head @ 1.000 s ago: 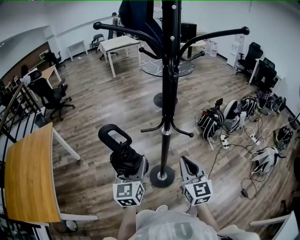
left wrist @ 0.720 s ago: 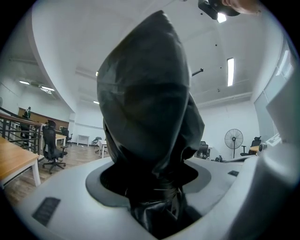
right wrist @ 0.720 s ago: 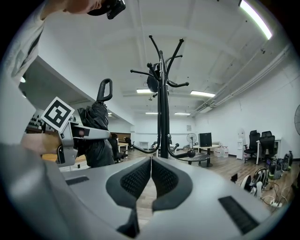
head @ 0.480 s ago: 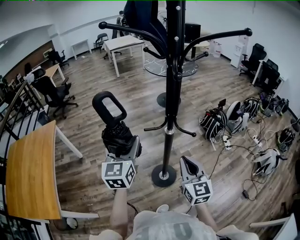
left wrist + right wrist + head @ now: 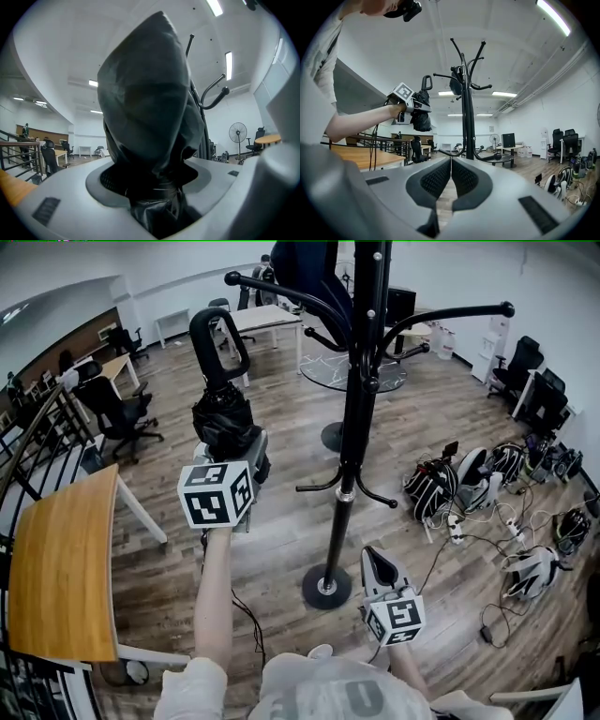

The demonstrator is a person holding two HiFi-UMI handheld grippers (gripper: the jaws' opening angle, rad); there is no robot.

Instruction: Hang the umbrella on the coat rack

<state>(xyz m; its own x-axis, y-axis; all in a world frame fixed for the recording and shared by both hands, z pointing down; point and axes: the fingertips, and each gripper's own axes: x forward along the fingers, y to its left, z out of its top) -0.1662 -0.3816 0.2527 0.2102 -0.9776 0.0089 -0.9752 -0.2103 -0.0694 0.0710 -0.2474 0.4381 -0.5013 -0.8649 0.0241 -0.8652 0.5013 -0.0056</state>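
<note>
Upward goes the left tongs [image 5: 232, 448] since a second ago, lifting the umbrella [image 5: 225, 420] from low beside the coat rack [image 5: 354, 427] to the level of its upper left curved arm [image 5: 281, 298]. The jaws clamp the bunched canopy, leaving the loop handle [image 5: 217, 341] free on top, likely so it can slip over that arm. It is a compact black folding umbrella with crumpled fabric and a rounded loop. The right tongs [image 5: 377, 568] wait low near the pole, jaws pressed together, empty.

The left tongs [image 5: 231, 439] have carried the umbrella [image 5: 223, 413] markedly higher.
</note>
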